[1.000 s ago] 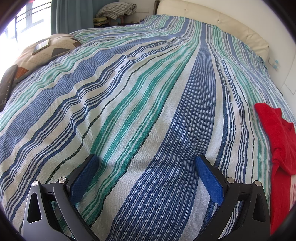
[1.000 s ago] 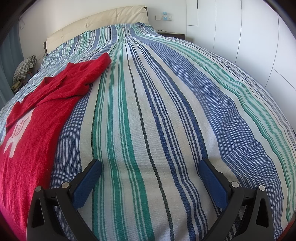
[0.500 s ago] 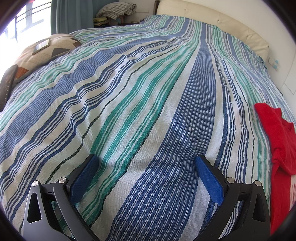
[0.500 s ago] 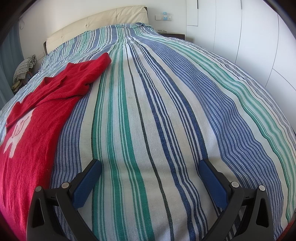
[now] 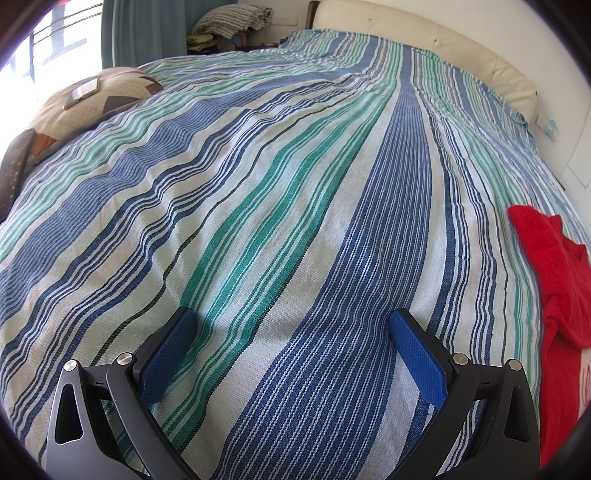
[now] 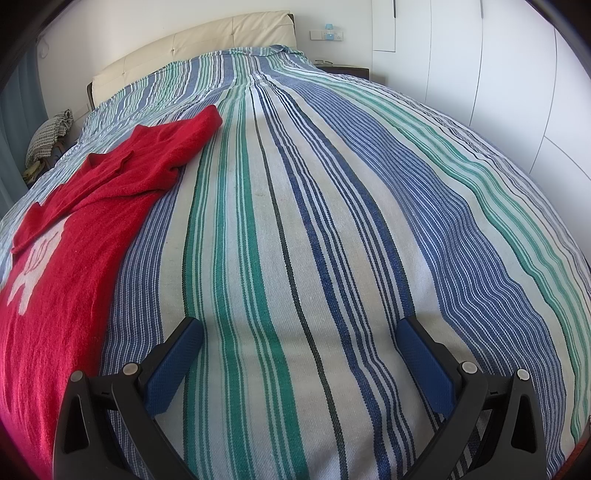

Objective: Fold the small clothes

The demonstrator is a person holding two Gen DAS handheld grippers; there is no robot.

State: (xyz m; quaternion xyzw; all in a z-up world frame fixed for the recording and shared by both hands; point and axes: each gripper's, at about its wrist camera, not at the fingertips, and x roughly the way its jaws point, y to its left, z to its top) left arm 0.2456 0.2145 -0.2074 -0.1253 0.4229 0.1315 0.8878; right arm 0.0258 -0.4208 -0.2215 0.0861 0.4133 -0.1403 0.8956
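Note:
A small red sweater (image 6: 85,229) with a white motif on its front lies flat on the striped bedspread (image 6: 332,221), one sleeve stretched toward the headboard. In the right wrist view it fills the left side; in the left wrist view its edge (image 5: 554,280) shows at the far right. My left gripper (image 5: 291,325) is open and empty, low over bare bedspread to the left of the sweater. My right gripper (image 6: 299,332) is open and empty, low over bare bedspread to the right of the sweater.
A cream padded headboard (image 6: 192,44) stands at the far end of the bed. A patterned cushion (image 5: 92,99) with a phone on it lies at the bed's left edge. White wardrobe doors (image 6: 498,74) line the right side. A folded blanket (image 5: 232,18) sits on a chair beyond the bed.

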